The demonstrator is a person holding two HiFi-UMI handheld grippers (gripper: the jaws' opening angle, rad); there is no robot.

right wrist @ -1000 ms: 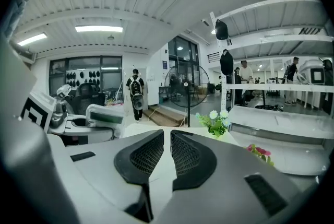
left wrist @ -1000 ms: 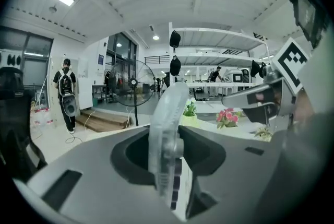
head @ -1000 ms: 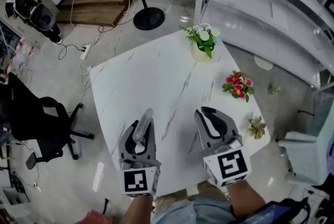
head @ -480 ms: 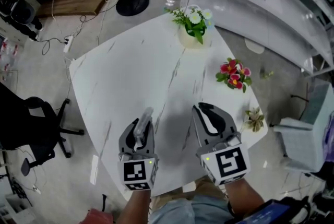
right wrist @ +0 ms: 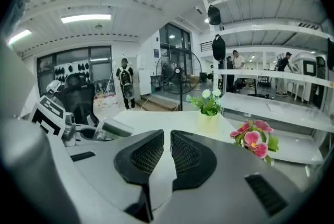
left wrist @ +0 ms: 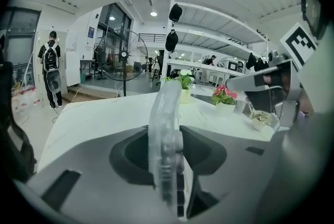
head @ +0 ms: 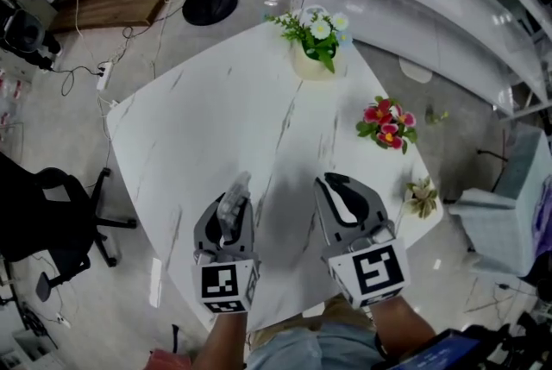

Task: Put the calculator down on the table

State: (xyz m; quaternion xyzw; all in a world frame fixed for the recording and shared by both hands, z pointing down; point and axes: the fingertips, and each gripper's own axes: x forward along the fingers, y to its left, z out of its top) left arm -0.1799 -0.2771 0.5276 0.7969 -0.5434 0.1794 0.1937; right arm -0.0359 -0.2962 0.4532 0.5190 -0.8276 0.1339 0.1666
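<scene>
While my left gripper (head: 226,228) hangs over the near edge of the white table (head: 216,109), its jaws are clamped on the calculator (left wrist: 166,129), which stands on edge between them and juts toward 12 o'clock, apparently not touching the tabletop. Its pale, translucent casing looks like thin hard plastic: I judge it light and stiff, smooth enough to slip, and liable to scuff or crack if dropped. The pads press its two flat faces near the lower end, with dark keys showing on the right face; a hold across the faces suits tilting it down flat. My right gripper (right wrist: 167,151), at 3 o'clock of the left, has its jaws drawn almost together with nothing between them. White flowers (head: 316,49) stand at 12 o'clock and pink flowers (head: 386,123) at 2 o'clock, both well apart from the bare marble ahead
</scene>
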